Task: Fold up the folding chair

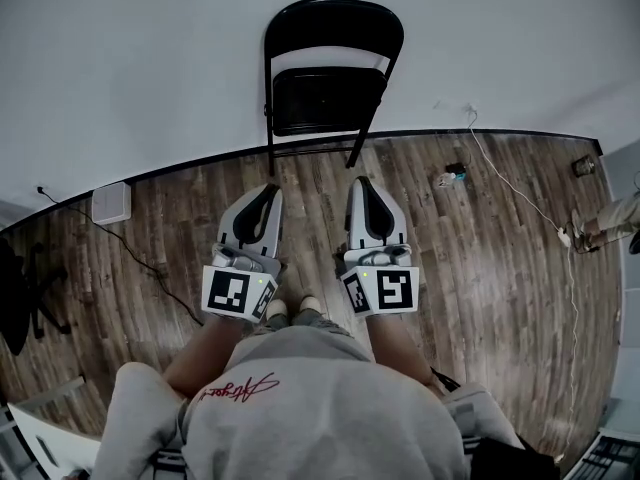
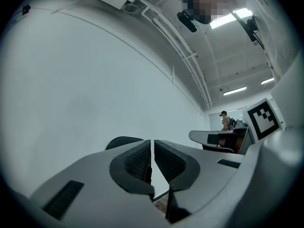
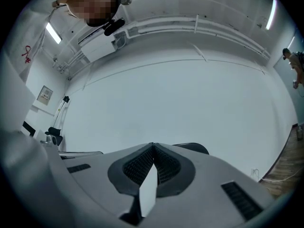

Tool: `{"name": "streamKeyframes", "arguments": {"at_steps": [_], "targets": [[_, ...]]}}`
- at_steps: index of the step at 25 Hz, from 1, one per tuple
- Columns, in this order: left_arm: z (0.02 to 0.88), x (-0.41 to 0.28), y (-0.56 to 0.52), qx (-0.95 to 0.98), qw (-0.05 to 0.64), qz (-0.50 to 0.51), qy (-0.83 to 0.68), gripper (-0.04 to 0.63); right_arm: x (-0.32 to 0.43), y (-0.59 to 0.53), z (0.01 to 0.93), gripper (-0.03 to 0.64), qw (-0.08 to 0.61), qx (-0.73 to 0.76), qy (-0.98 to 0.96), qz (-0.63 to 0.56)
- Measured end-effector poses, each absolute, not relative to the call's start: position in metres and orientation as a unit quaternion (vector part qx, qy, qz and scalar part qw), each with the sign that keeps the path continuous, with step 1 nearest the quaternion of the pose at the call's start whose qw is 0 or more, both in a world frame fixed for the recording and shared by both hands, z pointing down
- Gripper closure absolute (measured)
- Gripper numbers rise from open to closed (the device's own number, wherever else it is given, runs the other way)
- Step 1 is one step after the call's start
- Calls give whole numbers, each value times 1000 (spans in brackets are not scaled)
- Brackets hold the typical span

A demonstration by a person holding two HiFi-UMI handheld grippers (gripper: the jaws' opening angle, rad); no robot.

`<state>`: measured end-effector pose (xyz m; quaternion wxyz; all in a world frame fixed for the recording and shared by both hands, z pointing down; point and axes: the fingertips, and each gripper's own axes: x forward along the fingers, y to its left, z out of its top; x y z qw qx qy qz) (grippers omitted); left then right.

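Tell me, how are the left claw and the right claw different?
The left claw shows a thin slit between its jaws; the right claw has touching tips. The left claw's cube and the right claw's cube bear different marker patterns. Both are empty, facing the folding chair.

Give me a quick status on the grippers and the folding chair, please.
Left gripper shut, empty; right gripper shut, empty. Folding chair at the wall ahead, out of both grips, looks folded flat. Bare floor between; cable lies off right.
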<state>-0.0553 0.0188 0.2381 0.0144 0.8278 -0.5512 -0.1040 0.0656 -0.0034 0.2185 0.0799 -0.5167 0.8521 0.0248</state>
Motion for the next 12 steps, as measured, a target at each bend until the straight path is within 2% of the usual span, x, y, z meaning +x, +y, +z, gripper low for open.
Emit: {"name": "streamKeyframes", "arguments": {"at_steps": [12], "targets": [[227,-44,38,833,3,-102,-544,558,65,19,210,600,73,-481,873,36]]}}
